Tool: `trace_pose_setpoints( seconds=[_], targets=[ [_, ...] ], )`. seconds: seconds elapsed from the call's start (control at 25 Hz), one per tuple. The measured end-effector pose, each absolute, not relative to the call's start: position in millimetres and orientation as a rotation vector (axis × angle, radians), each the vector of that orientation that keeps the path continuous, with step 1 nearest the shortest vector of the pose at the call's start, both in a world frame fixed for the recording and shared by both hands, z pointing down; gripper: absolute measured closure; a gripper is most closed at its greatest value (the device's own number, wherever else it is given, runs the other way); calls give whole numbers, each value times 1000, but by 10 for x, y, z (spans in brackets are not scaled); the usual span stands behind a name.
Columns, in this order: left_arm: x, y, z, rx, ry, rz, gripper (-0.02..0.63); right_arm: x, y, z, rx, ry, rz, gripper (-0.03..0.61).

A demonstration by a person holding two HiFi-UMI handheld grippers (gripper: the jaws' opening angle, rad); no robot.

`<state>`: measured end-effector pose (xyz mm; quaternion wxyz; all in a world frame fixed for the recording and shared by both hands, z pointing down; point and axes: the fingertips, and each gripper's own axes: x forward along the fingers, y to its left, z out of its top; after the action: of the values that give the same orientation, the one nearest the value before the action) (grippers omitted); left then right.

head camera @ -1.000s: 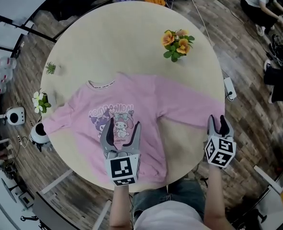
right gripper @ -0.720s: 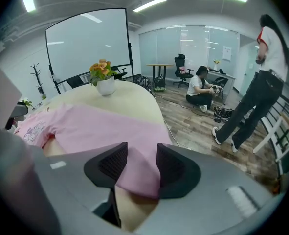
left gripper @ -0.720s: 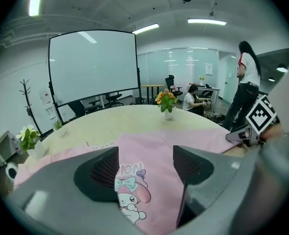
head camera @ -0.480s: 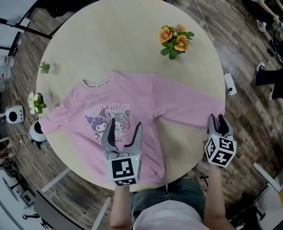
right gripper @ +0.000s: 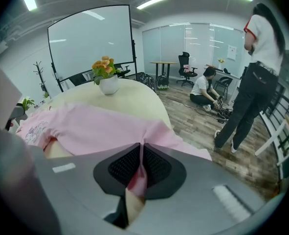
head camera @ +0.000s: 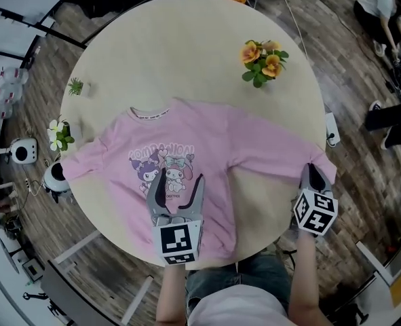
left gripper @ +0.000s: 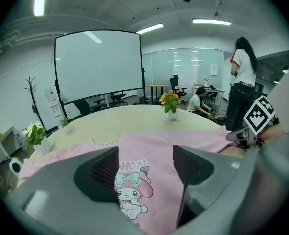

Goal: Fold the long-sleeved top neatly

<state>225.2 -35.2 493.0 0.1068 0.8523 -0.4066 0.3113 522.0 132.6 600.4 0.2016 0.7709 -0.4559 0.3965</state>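
Right gripper jaws have just closed on the top's sleeve at the tabletop's right edge; left gripper jaws wide, empty; wooden floor.

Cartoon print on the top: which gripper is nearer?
Left. The left gripper, jaws open, is right over the print; the right gripper is off to the side at the sleeve end, on which it has just closed.

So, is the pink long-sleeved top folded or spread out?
Spread. The pink long-sleeved top lies flat on the round beige table, both sleeves out.
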Motion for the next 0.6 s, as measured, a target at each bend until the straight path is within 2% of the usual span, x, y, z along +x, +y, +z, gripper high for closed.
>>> trace_pose_setpoints(
  seconds=[0.2,0.6],
  targets=[
    [2169,-334,4857,2492,-1241,895,155,5340,1186,5967,2192,-1291,1132,537],
    [1971,-334,4648,2452,-1362,841,156,5557,686,5366,2273,-1405,956,536]
  ],
)
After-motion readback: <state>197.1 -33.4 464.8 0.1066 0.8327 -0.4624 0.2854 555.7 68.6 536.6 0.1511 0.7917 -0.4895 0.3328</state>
